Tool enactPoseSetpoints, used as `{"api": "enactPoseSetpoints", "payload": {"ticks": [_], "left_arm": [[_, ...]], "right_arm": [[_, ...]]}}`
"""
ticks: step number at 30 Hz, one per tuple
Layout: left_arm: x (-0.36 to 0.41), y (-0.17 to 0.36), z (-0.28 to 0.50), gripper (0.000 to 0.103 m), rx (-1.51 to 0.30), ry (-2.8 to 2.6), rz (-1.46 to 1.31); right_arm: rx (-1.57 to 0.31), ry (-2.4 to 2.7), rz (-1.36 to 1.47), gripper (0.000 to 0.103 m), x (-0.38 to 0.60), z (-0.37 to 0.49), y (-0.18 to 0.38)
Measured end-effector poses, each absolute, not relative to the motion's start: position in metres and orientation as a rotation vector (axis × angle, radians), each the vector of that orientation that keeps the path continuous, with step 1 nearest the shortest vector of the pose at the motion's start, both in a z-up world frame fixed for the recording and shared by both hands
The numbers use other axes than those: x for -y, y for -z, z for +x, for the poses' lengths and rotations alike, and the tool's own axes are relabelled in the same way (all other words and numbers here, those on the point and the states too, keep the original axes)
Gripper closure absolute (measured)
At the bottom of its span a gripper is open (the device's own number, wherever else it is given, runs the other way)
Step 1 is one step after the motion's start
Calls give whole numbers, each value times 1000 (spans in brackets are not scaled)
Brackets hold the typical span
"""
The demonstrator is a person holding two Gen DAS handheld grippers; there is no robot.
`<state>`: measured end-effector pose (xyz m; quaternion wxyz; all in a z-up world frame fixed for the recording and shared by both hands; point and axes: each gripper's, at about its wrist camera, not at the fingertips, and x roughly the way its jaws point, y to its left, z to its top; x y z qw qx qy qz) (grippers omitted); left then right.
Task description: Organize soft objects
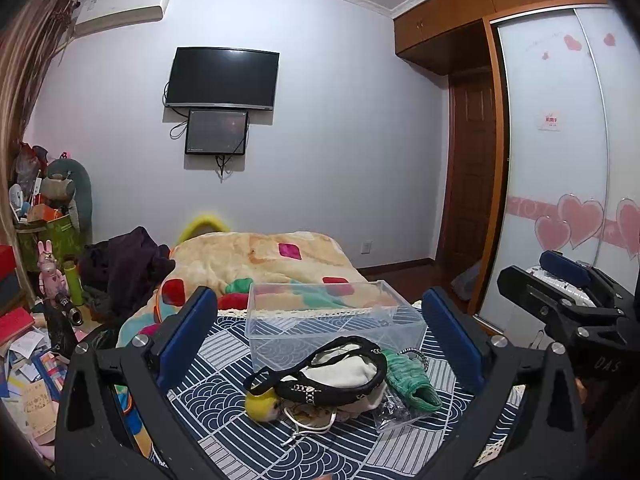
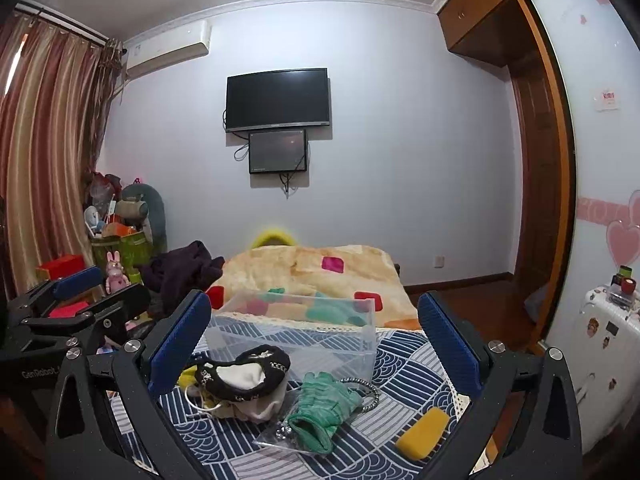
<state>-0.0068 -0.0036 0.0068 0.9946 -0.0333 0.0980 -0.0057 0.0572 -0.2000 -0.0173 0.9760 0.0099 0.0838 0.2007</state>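
Hovering released, the left gripper (image 1: 320, 338) and right gripper (image 2: 314, 342) frame a rumpled cream cloth pouch with black braided trim (image 1: 340, 372), a ribbed green knit glove (image 2: 324, 408) beside it, and a clear rectangular plastic box (image 1: 332, 316) just beyond.

One clear plastic bin (image 2: 304, 332), one green glove (image 2: 324, 408), one yellow sponge (image 2: 424, 432), one black-trimmed pouch (image 2: 244, 376), two wall screens (image 2: 278, 100).

We see a dark television (image 1: 222, 78) on the far wall, a smaller screen (image 1: 216, 132) just below — striped curtains (image 2: 44, 152) far left.
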Motion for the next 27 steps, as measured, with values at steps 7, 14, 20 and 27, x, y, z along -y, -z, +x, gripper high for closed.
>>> {"api": "enactPoseSetpoints", "payload": {"ticks": [7,14,20,27], "left_arm": [[6,-8,-8,0,-188,11,-61],[6,-7,-8,0,-188,10,-61],[6,-8,-8,0,-188,11,-62],[6,-8,-8,0,-188,9,-61]], "right_arm": [[-170,-411,16,0,199,57,18],[-169,-412,16,0,199,57,18],[-167,-413,20,0,199,56,18],[-166,-415,21,0,199,56,18]]}}
